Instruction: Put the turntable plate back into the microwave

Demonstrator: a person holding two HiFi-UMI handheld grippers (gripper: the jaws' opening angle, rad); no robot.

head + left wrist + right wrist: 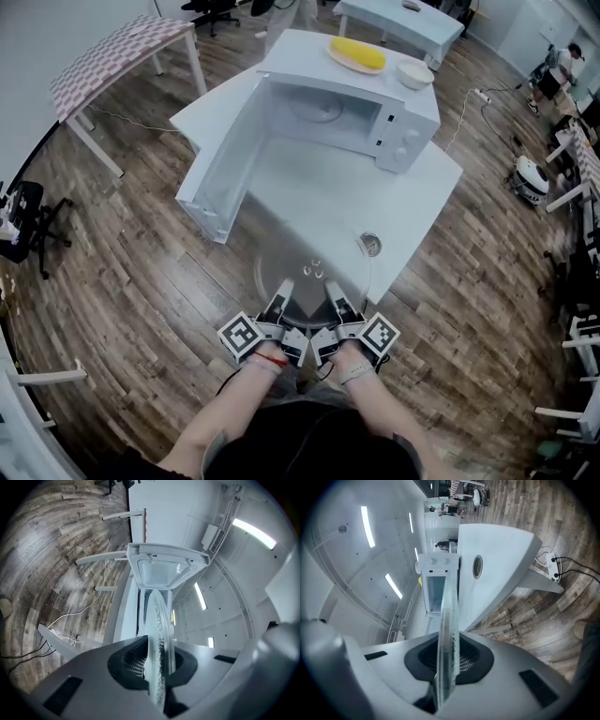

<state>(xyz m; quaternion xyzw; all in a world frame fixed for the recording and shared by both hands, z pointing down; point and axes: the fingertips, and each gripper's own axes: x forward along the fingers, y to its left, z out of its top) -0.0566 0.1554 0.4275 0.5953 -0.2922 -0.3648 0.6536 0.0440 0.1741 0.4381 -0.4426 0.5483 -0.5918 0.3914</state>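
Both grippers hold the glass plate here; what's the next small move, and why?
Probably carry the turntable plate forward, kept level, toward the open microwave. The left gripper and right gripper are both shut on its near rim, held at the near edge of the table, short of the cavity, and the door is swung wide open.

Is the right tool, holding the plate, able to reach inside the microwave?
Probably yes: the door stands wide open, and nothing lies between the plate in the right tool and the microwave.
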